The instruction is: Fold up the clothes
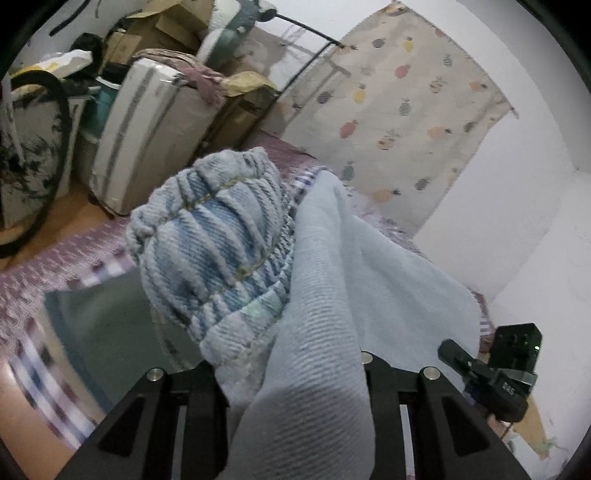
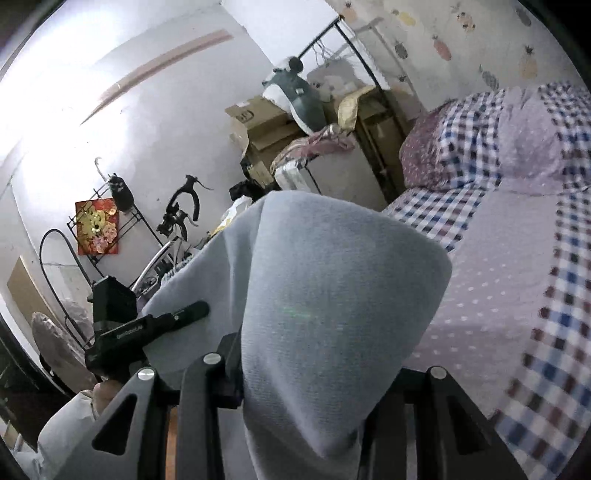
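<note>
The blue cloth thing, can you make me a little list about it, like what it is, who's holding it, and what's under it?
thing: light blue garment, with a bunched, stitched denim-like part in the left view
held by: left gripper and right gripper, jaws of both closed on the fabric
state: lifted, draped over both grippers, not yet folded
below it: bed with checked and dotted bedding
also seen: each view shows the other gripper
room: cardboard boxes, pineapple-print curtain

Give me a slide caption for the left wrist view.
Left gripper holds pale blue denim garment lifted over the checked bed; right gripper alongside.
</note>
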`<state>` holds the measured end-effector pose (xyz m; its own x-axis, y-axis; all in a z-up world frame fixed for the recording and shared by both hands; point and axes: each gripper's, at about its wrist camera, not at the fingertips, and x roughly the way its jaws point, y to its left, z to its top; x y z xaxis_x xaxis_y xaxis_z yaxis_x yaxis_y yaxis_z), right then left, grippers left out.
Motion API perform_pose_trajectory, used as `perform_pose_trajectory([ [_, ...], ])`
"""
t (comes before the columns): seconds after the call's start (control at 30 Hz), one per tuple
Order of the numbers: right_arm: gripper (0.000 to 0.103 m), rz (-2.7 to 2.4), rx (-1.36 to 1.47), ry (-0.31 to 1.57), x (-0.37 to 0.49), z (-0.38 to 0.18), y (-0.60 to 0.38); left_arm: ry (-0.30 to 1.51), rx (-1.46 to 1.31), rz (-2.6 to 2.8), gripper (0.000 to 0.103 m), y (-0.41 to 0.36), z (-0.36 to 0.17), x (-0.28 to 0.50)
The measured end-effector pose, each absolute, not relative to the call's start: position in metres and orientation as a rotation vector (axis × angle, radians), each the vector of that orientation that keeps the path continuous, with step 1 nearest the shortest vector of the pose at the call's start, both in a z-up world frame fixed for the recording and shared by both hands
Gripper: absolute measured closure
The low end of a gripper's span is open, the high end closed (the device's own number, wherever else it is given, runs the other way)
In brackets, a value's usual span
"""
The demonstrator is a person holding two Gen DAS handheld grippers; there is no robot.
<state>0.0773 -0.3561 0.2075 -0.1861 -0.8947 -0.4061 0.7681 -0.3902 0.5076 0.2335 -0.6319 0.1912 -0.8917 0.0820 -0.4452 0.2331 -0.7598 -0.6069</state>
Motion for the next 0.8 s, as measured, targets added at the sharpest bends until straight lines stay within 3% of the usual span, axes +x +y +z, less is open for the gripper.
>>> perform_pose_trajectory([
  [0.27,0.063,-1.899,1.02,-0.085,0.053,0.13,-0.425,1.017,0.977,-2.593,0.068,-0.694,0.118,0.196],
  [0.43,0.052,-1.977,1.081,-0.017,0.044,0.117,-0.422,1.059,0.982,-2.566,0.048,-0.707,0.102,0.205],
  [0.5,0.045,-2.031,1.083,0.059,0.043,0.119,-0.419,0.984,0.963,-2.526,0.026,-0.707,0.105,0.213],
  [0.53,0.041,-2.062,1.076,0.093,0.045,0.121,-0.415,0.961,0.936,-2.506,0.02,-0.711,0.108,0.219],
  [0.67,0.036,-2.211,1.022,0.199,0.057,0.131,-0.39,0.991,0.839,-2.433,0.019,-0.728,0.118,0.26],
  [0.8,0.027,-2.338,0.908,0.288,0.076,0.158,-0.363,0.895,0.772,-2.446,0.019,-0.715,0.146,0.28],
])
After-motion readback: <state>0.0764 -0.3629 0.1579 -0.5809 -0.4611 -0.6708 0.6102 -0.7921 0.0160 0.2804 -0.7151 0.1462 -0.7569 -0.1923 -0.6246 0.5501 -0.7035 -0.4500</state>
